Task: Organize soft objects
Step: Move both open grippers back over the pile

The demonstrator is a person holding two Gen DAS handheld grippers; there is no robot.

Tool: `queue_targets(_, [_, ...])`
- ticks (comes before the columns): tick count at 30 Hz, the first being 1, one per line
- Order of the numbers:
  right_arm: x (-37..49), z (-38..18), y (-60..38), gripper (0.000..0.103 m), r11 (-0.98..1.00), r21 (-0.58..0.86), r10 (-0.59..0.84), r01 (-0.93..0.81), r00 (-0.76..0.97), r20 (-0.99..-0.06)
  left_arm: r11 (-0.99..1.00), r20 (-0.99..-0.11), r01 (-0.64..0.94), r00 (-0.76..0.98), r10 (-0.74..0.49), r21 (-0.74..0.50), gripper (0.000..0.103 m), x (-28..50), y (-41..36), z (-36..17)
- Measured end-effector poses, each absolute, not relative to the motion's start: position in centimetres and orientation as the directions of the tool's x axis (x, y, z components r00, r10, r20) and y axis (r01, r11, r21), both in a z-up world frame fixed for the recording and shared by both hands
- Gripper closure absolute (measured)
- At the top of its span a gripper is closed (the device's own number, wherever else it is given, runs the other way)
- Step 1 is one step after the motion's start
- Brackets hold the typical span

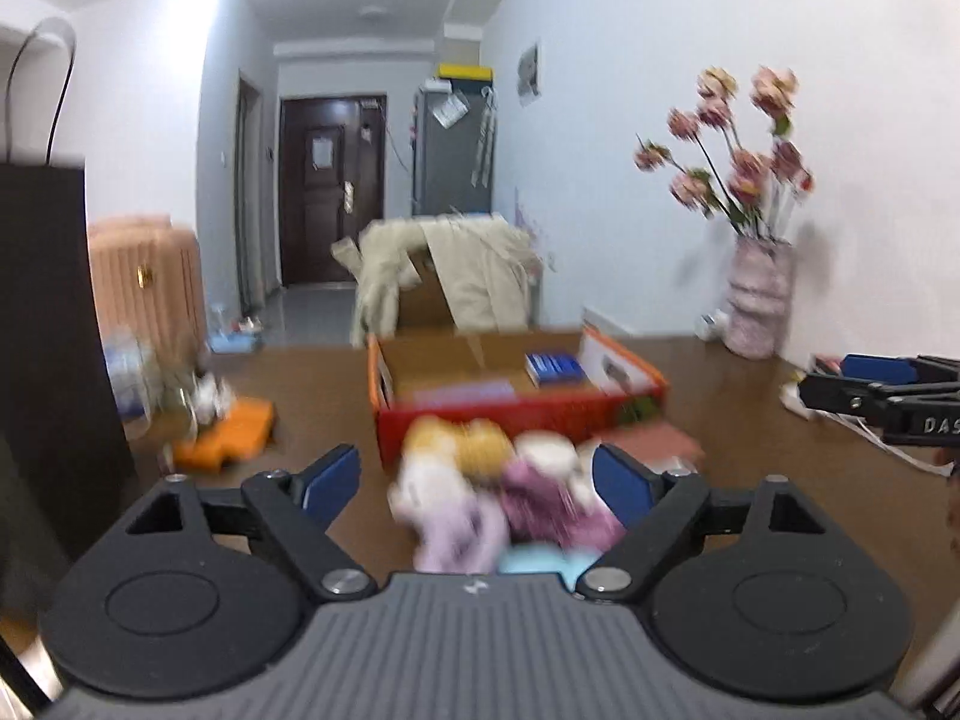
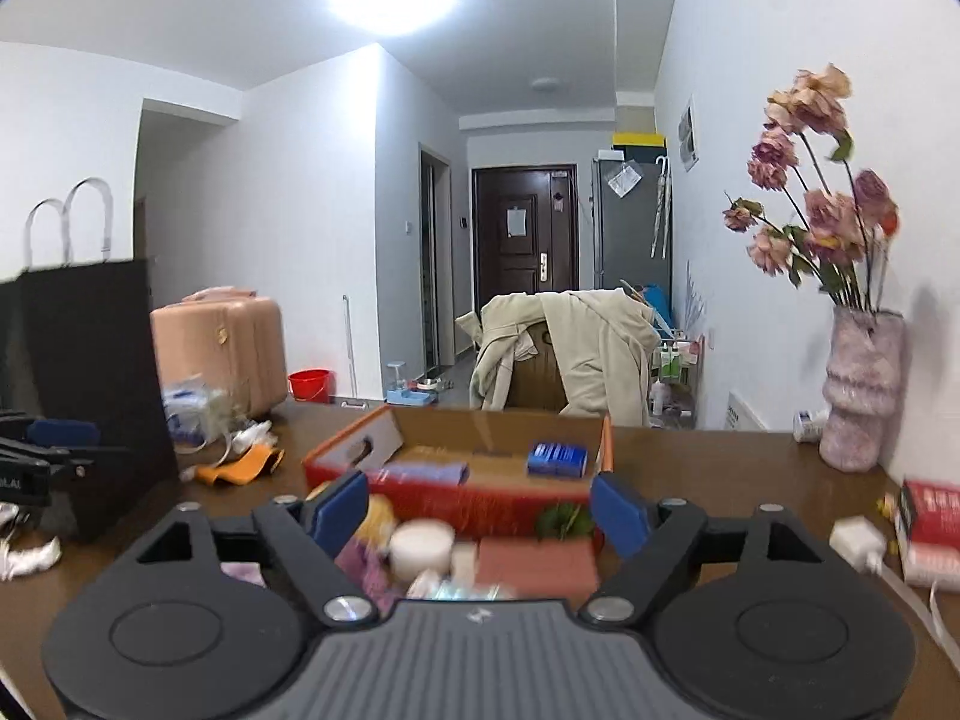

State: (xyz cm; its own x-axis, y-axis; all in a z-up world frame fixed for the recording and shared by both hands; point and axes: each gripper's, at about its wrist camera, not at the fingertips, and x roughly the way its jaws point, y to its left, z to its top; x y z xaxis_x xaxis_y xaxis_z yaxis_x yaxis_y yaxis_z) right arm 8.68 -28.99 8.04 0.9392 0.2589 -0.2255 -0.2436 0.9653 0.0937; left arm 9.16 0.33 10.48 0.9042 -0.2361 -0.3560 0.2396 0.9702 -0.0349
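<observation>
A heap of soft toys (image 1: pixel 492 492), yellow, white, pink and purple, lies on the brown table in front of a red cardboard box (image 1: pixel 516 414). My left gripper (image 1: pixel 477 483) is open, its blue pads on either side of the heap, holding nothing. The left wrist view is blurred. My right gripper (image 2: pixel 480 510) is open and empty above the same heap (image 2: pixel 414 546), near a white round soft item (image 2: pixel 420 543) and a pink flat pad (image 2: pixel 537 567). The box (image 2: pixel 462 504) holds a blue packet (image 2: pixel 557 459) and a purple cloth (image 2: pixel 426 473).
A pink vase with flowers (image 2: pixel 861 396) stands at the right wall. A black paper bag (image 2: pixel 84 390) stands at the left. An orange cloth (image 2: pixel 243 465) and plastic packets (image 2: pixel 195 414) lie left of the box. A red-white box (image 2: pixel 930 531) and a white charger (image 2: pixel 858 540) lie at the right.
</observation>
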Motion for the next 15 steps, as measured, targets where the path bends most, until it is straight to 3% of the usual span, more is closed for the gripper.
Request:
queue_targets(6, [5.0,2.1,-27.3,0.016,0.945,0.205,0.314,-0.256,0.885,-0.344,0.97,-0.475,0.226,0.846,-0.241,-0.089,0.015,6.5,1.3,4.7])
queue_targets(10, [5.4,0.9,-25.8,0.017,0.944,0.197,0.322,-0.263,0.858,-0.399,0.972,-0.505,0.221,0.832,-0.228,-0.073,0.016,7.5,1.0,3.5])
queue_targets(15, [7.1,0.4,-24.6,0.022,0.929,0.238,0.361,-0.284,0.837,-0.412,0.954,-0.539,0.267,0.787,-0.299,-0.139,0.029,9.5,1.0,2.5])
